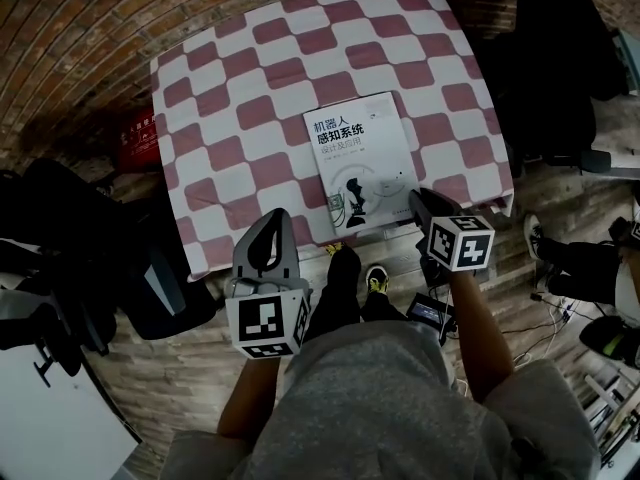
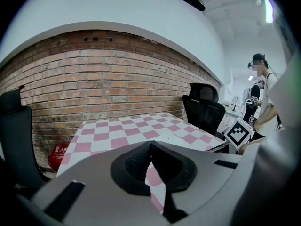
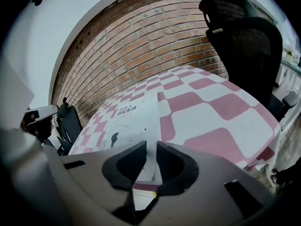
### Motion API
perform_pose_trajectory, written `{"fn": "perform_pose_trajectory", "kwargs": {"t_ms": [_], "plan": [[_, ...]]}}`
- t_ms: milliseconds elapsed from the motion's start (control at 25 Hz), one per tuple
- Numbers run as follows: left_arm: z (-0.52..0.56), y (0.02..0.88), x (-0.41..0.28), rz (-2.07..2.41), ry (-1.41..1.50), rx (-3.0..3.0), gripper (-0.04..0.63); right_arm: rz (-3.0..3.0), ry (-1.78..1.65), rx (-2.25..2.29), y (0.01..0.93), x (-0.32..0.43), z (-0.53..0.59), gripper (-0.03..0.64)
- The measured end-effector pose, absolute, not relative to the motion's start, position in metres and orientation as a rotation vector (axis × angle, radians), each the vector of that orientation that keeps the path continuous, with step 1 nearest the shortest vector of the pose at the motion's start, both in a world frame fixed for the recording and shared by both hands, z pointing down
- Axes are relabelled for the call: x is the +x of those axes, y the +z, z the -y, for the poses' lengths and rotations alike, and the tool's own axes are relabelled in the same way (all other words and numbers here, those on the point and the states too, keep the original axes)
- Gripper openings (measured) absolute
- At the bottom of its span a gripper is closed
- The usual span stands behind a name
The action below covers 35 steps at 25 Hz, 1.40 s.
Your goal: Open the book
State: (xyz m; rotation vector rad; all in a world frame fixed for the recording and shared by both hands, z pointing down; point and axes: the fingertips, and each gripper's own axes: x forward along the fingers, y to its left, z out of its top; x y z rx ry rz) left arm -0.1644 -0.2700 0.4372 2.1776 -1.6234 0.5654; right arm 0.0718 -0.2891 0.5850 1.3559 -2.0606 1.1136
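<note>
Checked tablecloth [image 1: 230, 98]: closed book [image 1: 360, 163] (right claw [image 3: 151, 149] at corner).

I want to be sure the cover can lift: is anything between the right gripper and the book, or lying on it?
Nothing visible. The right gripper is at the near right corner of the closed book; its cover is bare, and the left gripper hangs to its left, off it.

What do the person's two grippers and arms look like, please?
The left gripper and the right gripper have grey shells and black jaw pads, and each carries a cube with black-and-white square markers. The forearms have no sleeves. The person wears a grey top.
</note>
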Motion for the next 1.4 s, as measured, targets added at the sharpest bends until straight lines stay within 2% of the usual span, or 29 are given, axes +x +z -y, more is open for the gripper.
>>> {"fn": "perform_pose_trajectory", "kwargs": {"t_ms": [400, 1040, 1240, 1400], "plan": [[0.265, 0.420, -0.169, 1.666, 0.520, 2.199, 0.008, 2.207, 1.035, 1.406, 0.524, 0.046, 0.292, 0.048], [0.252, 0.375, -0.211, 1.838, 0.446, 2.179, 0.008, 2.488, 0.834, 1.044, 0.446, -0.076, 0.273, 0.034], [0.252, 0.372, -0.213, 1.837, 0.459, 2.190, 0.008, 2.451, 0.872, 1.097, 0.459, -0.065, 0.278, 0.035], [0.255, 0.375, -0.209, 1.816, 0.478, 2.204, 0.008, 2.334, 0.879, 1.302, 0.479, -0.012, 0.288, 0.037]]}}
